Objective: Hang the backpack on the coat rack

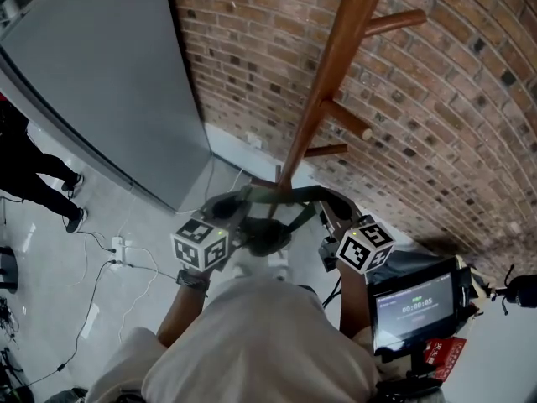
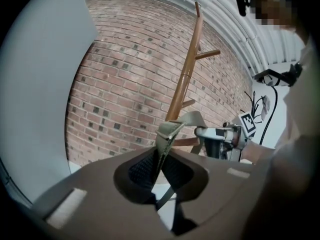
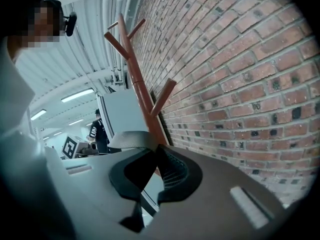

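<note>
Closest in is the person's pale shirt point(image 1: 260, 334), and just past it both grippers are up in front of the coat rack point(image 1: 323, 99), which stands against a brick wall point(image 1: 436, 99). From where I'm standing the left gripper point(image 2: 160, 160) is pinched tight on an olive webbing strap point(image 2: 169, 133), and the right gripper point(image 3: 154, 159) is clamped on the same strap further along. So the strap bridges from one gripper to the other, right up against the rack's pole.

That dark lump point(image 1: 267, 235) under the strap, between the two grippers, looks like the top of the backpack; the rest hangs below them and I can't see it.

Handling-wise, I'd guess it's soft, floppy stuff that'll sag and swing, not something fragile. Webbing is grippy enough, and holding it at two spots keeps the loop open. The nearest peg point(image 1: 348, 120) sits above and ahead of the grippers, and the loop has to drop over it.
</note>
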The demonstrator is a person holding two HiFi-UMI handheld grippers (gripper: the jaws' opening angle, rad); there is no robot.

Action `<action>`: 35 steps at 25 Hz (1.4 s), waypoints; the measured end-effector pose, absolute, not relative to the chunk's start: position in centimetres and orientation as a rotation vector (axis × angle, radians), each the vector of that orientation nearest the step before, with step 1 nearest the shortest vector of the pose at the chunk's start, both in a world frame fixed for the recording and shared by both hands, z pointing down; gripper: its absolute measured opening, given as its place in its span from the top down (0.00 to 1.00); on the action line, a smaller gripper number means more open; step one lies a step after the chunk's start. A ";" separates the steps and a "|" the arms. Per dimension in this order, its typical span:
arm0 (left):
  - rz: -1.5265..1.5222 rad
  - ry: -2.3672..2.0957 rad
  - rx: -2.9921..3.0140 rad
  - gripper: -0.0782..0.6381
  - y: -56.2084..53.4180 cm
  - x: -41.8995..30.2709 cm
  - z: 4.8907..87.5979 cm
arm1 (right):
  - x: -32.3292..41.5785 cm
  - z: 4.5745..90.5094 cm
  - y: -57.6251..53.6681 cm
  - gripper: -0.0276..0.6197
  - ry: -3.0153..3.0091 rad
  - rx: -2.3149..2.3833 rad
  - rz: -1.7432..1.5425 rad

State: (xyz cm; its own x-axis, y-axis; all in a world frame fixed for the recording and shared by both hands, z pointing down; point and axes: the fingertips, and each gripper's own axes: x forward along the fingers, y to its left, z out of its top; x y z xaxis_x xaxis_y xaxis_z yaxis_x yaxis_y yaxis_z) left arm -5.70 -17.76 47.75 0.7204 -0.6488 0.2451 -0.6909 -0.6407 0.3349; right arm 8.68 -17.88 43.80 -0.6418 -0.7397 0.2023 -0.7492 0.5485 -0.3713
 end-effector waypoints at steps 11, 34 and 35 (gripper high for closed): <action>0.217 -1.045 2.455 0.86 -17.8 -4.6 50.3 | 9.6 46.9 -18.5 0.94 -2.726 1.270 0.786; 0.300 -1.028 2.413 0.86 -19.1 -3.4 53.2 | 8.5 49.9 -19.8 0.94 -2.701 1.188 0.908; 0.308 -1.027 2.413 0.86 -19.1 -3.3 53.3 | 8.4 50.1 -19.8 0.94 -2.697 1.178 0.916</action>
